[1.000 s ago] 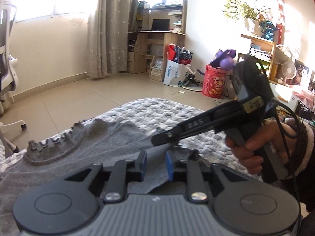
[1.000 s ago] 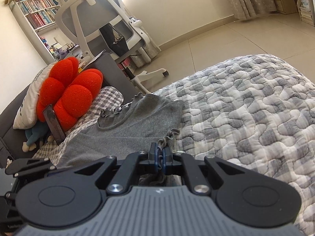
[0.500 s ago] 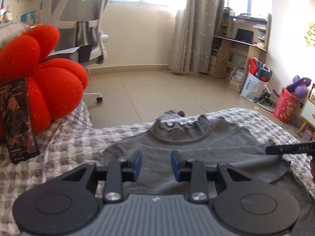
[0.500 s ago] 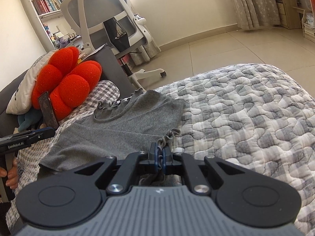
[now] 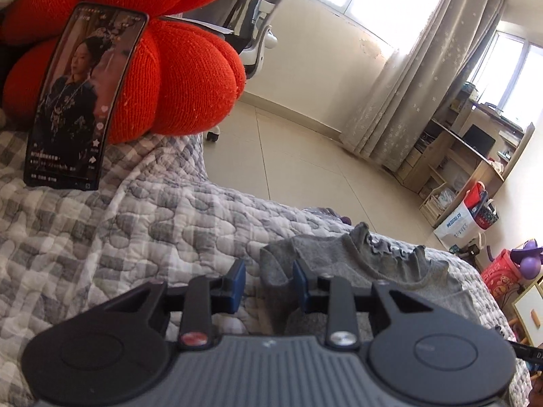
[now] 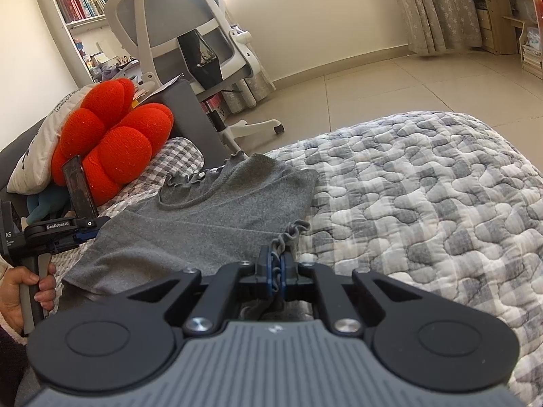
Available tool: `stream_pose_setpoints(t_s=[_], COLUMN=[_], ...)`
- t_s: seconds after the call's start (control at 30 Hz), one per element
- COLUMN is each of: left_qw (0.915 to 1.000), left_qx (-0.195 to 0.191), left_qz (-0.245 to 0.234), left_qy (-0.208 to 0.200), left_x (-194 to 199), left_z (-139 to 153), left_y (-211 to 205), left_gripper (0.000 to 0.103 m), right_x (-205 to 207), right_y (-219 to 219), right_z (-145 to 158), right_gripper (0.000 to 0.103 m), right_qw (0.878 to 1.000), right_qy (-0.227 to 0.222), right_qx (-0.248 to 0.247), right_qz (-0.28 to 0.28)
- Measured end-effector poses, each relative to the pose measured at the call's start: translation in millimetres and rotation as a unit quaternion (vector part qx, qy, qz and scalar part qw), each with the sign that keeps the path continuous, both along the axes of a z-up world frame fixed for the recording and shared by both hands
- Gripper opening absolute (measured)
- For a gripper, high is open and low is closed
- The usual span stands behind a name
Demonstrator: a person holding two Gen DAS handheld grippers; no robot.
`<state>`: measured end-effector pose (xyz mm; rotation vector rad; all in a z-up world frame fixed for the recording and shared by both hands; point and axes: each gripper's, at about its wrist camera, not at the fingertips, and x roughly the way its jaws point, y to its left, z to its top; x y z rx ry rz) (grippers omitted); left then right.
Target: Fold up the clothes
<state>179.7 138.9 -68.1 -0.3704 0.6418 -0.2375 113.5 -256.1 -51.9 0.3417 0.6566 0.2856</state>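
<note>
**A thin grip on the right, empty jaws on the left**

My right gripper (image 6: pixel 276 271) has its jaws closed on the ruffled cuff (image 6: pixel 288 234) of the grey top (image 6: pixel 203 220), and only a small bunch of frill sits between them. The top lies spread on the quilted bed (image 6: pixel 424 203), ahead of these jaws and to their left. My left gripper (image 5: pixel 268 283) stands open, with a fabric edge in the gap but nothing pinched.

I think the frill can slip out if I pull hard. If the left jaws close too shallow, they may catch one layer only, or the quilt under it, and the fold goes crooked. The phone (image 5: pixel 81 95) leaning on the red cushion (image 5: pixel 176 78), ahead and left of the left jaws, could be knocked.
</note>
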Motion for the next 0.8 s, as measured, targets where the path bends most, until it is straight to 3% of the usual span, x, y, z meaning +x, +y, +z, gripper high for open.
stream_pose_setpoints(t_s=[0.07, 0.17, 0.5, 0.77, 0.8], left_qw=[1.0, 0.9998, 0.9984, 0.9994, 0.9995], left_qx=[0.001, 0.002, 0.006, 0.005, 0.006], left_qz=[0.005, 0.014, 0.041, 0.029, 0.027], left_qy=[-0.005, -0.013, -0.038, -0.016, -0.014], left_x=[-0.5, -1.2, -3.5, -5.3, -7.6], left_z=[-1.3, -3.2, -9.7, -4.7, -2.7], left_y=[0.4, 0.9, 2.8, 6.0, 6.6], left_gripper=[0.024, 0.004, 0.002, 0.005, 0.01], right_x=[0.0, -0.2, -2.7, -3.4, -3.7], right_y=[1.3, 3.2, 10.1, 16.5, 16.3], right_z=[0.2, -0.2, -3.9, 1.5, 3.3], right_gripper=[0.008, 0.008, 0.007, 0.012, 0.012], right_qw=[1.0, 1.0, 0.999, 0.997, 0.997], right_qy=[-0.001, -0.003, -0.025, -0.034, -0.035], right_qx=[-0.004, -0.011, -0.045, -0.065, -0.064], right_qz=[0.0, -0.001, -0.018, -0.008, -0.006])
